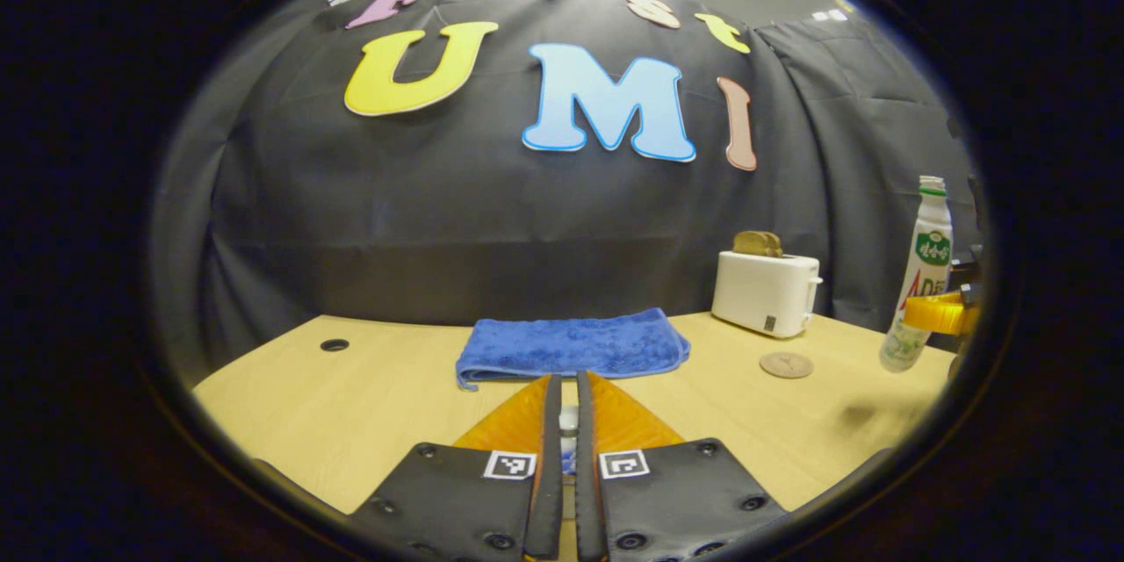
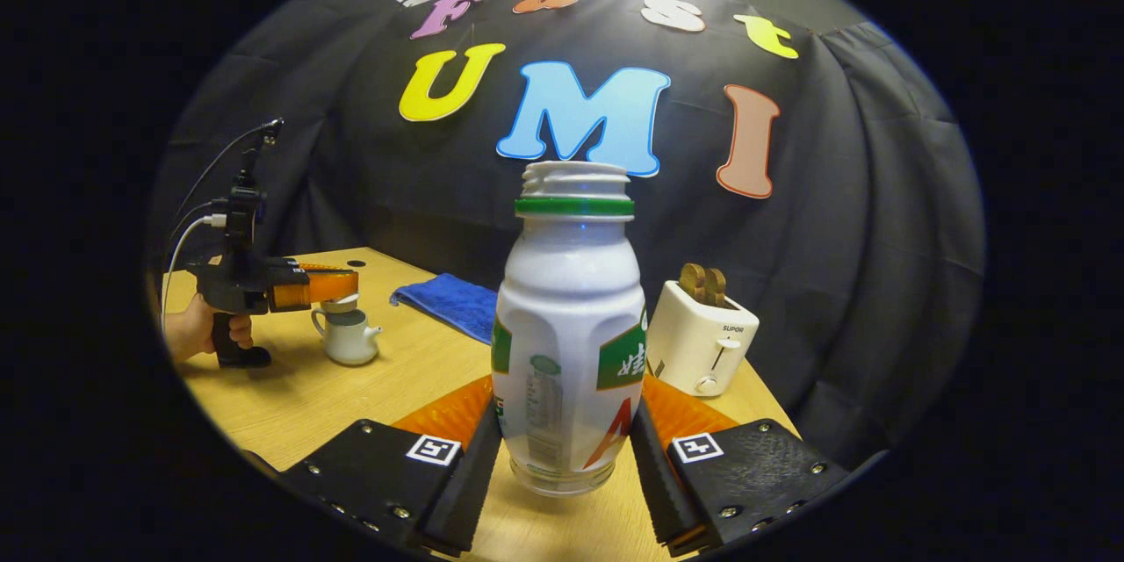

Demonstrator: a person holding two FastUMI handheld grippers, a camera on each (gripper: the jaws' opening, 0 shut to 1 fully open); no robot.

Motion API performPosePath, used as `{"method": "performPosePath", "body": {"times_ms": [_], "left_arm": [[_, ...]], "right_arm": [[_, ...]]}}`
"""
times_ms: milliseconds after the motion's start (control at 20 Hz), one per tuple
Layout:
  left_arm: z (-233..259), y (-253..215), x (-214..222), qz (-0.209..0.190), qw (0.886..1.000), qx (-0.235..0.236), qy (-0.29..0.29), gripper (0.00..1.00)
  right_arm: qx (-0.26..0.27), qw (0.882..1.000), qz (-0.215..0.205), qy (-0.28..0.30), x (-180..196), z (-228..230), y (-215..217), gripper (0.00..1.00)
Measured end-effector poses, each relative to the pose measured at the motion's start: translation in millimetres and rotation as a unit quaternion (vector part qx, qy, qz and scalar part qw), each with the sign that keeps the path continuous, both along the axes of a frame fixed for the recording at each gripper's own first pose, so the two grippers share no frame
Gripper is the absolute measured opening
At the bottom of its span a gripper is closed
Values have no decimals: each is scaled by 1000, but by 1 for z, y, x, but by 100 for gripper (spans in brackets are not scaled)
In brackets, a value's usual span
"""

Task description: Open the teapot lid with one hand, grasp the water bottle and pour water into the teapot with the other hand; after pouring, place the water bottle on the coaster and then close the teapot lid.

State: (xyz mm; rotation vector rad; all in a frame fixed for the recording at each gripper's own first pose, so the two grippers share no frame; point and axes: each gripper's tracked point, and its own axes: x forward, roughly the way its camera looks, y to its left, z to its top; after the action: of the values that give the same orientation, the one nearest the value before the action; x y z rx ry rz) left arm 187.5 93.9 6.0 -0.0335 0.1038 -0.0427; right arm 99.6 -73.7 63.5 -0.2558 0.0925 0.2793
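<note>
The white water bottle (image 2: 566,325), uncapped with a green neck ring, stands upright between my right gripper's fingers; my right gripper (image 2: 566,426) is shut on its lower body. In the left gripper view the same bottle (image 1: 922,272) rises at the far right, its shadow lying apart from its base. My left gripper (image 1: 568,379) is shut on a small white knob, the teapot lid (image 1: 569,420). In the right gripper view, that gripper (image 2: 329,285) holds the lid (image 2: 338,306) just over the white teapot (image 2: 349,341). A round brown coaster (image 1: 786,364) lies in front of the toaster.
A folded blue towel (image 1: 571,347) lies at the back of the wooden table (image 1: 351,404). A white toaster (image 1: 764,291) with bread in it stands at the back right. A hand (image 2: 189,329) holds the left gripper's handle, with cables above it.
</note>
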Motion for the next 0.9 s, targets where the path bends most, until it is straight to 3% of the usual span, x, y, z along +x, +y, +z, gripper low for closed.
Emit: {"method": "performPosePath", "body": {"times_ms": [900], "left_arm": [[-32, -1, 8, 7, 999, 20, 28, 17]], "right_arm": [[-2, 1000, -10, 4, 0, -6, -9, 73]]}}
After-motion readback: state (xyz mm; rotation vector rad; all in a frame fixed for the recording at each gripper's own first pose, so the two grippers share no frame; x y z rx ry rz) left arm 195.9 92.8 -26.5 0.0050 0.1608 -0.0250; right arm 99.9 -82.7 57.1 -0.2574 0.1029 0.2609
